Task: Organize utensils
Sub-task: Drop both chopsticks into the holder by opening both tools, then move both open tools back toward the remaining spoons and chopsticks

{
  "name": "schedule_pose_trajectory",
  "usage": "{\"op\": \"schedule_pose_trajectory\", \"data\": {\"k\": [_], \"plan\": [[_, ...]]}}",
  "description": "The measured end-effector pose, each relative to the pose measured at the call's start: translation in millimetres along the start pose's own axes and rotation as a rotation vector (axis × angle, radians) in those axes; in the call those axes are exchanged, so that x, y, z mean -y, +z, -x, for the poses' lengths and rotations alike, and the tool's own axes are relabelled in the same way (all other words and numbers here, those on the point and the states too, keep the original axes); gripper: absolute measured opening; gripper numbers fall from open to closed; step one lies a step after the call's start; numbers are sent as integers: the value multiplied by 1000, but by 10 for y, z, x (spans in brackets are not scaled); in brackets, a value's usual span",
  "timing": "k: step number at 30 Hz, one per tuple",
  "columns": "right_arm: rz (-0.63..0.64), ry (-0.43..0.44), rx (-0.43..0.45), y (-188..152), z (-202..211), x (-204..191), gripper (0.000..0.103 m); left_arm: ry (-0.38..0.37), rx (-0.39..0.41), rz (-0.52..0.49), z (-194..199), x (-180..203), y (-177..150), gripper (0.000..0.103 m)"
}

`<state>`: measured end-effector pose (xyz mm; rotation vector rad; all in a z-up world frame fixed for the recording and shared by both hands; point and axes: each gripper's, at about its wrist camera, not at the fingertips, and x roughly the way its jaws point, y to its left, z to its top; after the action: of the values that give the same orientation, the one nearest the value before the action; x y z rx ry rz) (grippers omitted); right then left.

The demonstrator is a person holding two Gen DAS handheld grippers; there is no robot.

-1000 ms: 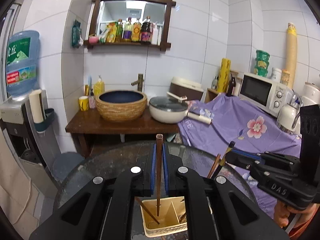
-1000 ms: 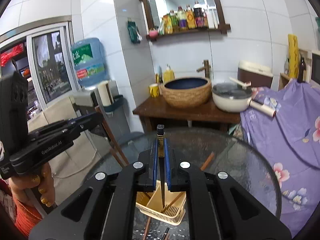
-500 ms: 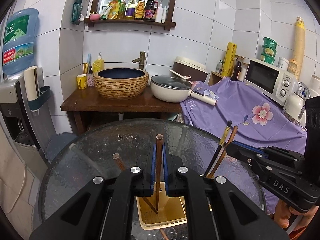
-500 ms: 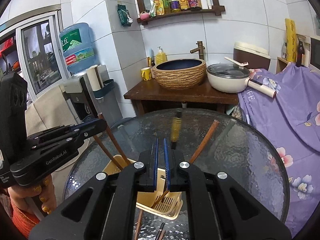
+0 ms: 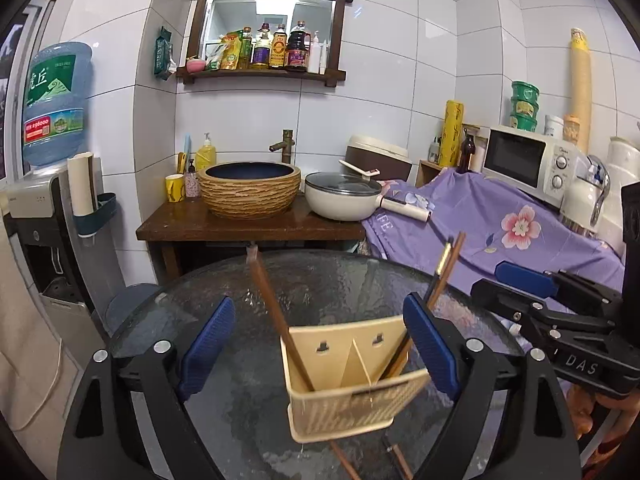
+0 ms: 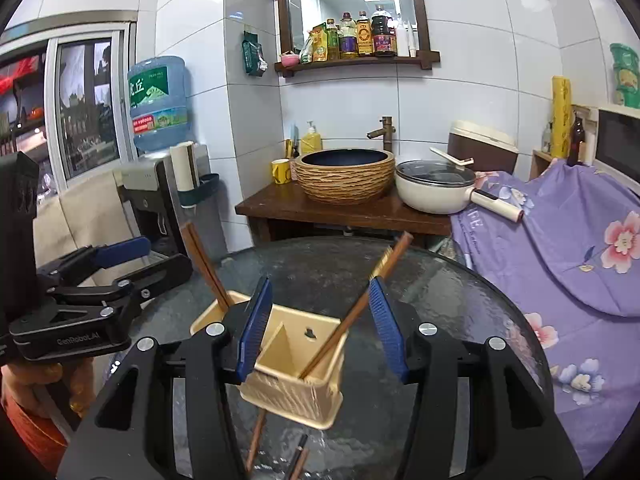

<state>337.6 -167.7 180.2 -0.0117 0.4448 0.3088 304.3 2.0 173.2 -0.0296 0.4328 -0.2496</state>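
A cream two-compartment utensil basket (image 5: 352, 396) (image 6: 294, 376) stands on the round glass table (image 5: 320, 280). Brown chopsticks (image 5: 276, 316) lean in its left compartment. A brown chopstick (image 5: 450, 264) and a black gold-banded one (image 5: 440, 268) lean in its right compartment, also in the right wrist view (image 6: 360, 304). My left gripper (image 5: 318, 344) is open and empty above the basket. My right gripper (image 6: 320, 324) is open and empty over it. Each gripper shows in the other's view: right (image 5: 560, 320), left (image 6: 100, 292).
More chopsticks lie on the glass in front of the basket (image 5: 344, 460) (image 6: 256, 440). Behind the table a wooden stand (image 5: 248, 228) holds a woven basin and a white pot (image 5: 344, 200). A purple flowered cloth (image 5: 500, 224) covers the counter at right. A water dispenser (image 6: 160, 184) stands left.
Both grippers have opened and let go of their chopsticks, which now lean in the basket. Both grippers have pulled back and tilted up from the basket.
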Motion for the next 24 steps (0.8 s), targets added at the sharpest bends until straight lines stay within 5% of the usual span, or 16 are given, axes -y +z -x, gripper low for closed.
{"op": "schedule_pose_trajectory", "data": {"k": [7,16,24], "plan": [[3,-15,-111,-561,3,-10,51,-12,-148,-10,-45,8,-709,84],[8,-23,-340,-1469,-329,-121,51,-12,-377,48,-223,-166,-1589,51],[-39,-23,-401,-1810,-337,-146,48,-22,-408,91,-135,-233,-1822,46]]}}
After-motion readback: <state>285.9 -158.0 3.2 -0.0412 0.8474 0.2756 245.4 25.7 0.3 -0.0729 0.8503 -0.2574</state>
